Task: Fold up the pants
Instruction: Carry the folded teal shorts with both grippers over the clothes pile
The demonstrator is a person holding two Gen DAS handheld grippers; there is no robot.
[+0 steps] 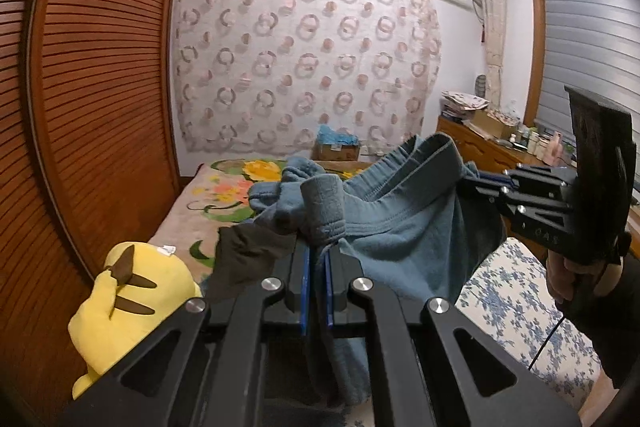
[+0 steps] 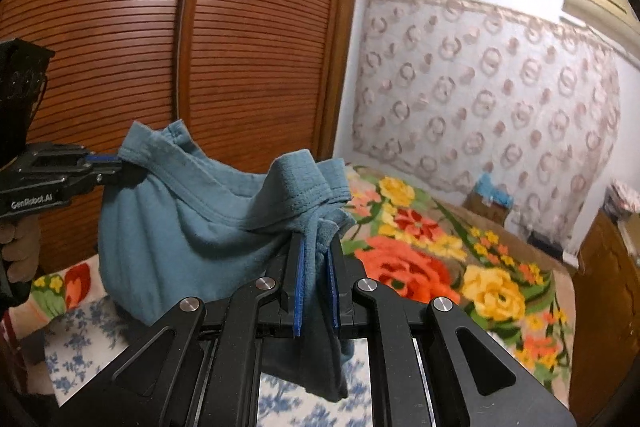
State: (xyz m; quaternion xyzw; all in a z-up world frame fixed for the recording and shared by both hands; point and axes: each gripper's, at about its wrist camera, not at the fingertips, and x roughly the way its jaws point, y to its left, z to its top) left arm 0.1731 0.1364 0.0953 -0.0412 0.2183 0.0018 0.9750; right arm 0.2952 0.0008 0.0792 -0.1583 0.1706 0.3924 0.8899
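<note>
The teal-blue pants hang in the air between my two grippers, held by the waistband above the bed. My left gripper is shut on one end of the waistband, with cloth bunched over its fingertips. My right gripper is shut on the other end; it also shows at the right of the left wrist view. The left gripper shows at the left of the right wrist view, clamped on the waistband corner. The pants sag in a pouch between them. The legs hang below, mostly hidden.
A bed with a floral blanket and a blue-flowered white sheet lies below. A yellow plush toy sits at the bed's left edge by the louvred wooden wardrobe. A wooden dresser with clutter stands at the right.
</note>
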